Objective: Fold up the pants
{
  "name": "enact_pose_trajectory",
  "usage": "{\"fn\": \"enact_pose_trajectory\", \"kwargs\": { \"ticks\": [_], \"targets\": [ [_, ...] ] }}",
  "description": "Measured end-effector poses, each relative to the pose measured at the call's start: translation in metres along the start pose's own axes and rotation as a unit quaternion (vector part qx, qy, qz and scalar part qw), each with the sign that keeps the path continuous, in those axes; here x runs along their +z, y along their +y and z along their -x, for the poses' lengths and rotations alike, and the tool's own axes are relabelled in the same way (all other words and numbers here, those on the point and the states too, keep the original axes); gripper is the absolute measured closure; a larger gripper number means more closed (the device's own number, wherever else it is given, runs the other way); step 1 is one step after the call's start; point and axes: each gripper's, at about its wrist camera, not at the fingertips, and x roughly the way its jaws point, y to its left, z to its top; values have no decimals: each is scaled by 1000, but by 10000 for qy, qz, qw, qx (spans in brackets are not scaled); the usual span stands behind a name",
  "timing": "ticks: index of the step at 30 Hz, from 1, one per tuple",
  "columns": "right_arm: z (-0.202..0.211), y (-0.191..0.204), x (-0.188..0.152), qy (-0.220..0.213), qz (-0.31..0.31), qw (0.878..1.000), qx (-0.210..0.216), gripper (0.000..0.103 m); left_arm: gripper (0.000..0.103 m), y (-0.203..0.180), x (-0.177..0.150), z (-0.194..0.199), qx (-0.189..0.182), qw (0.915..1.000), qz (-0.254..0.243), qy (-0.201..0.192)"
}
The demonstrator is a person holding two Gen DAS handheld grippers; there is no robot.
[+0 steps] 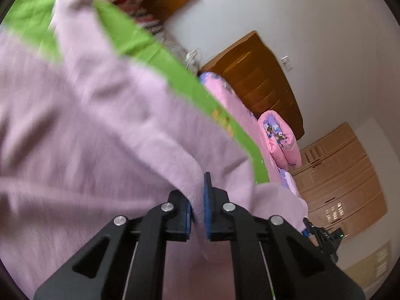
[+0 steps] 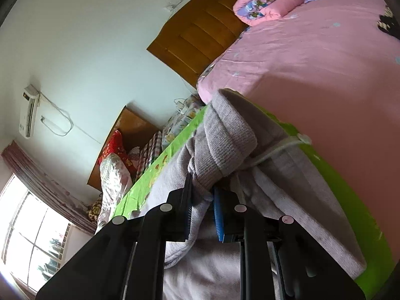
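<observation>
Soft, limp knit pants [image 1: 87, 125]: left claw [image 1: 197, 215] pinches a fabric edge; right claw [image 2: 202, 210] clamps the thick ribbed waistband [image 2: 225, 145], the firmer hold.

pants [image 1: 87, 125] motion-blurred, cut off at edges

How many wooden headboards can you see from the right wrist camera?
2. One headboard stands against the wall behind the pink bed, upper centre. The second headboard is lower left, behind a bed piled with bedding. More could be hidden outside the view.
</observation>
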Motion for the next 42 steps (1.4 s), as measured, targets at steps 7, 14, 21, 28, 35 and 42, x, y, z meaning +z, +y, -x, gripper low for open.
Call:
{"fn": "enact_pose_trajectory", "kwargs": {
  "ticks": [7,14,21,28,35,42],
  "targets": [
    [45,48,38,-448,390,9976,349,85,95,-77,52,93,-114,9884,-902,-1216],
    [84,-11,-30,0,232,9997,-33,86,90,-27,-41,113,669,9853,-1327,-838],
    [81,-66,-60,323,-274,9988,-263,88,92,23,-66,67,989,9907,-934,83],
    [101,-42,-61,240,117,9995,-178,87,92,6,-49,107,1107,9843,-1257,-561],
    [88,-72,-72,425,-207,9980,-413,87,90,37,-70,83,1438,9806,-1316,-180],
    [88,-77,-75,453,-272,9976,-458,89,89,40,-71,91,1437,9800,-1357,-225]
  ]
}}
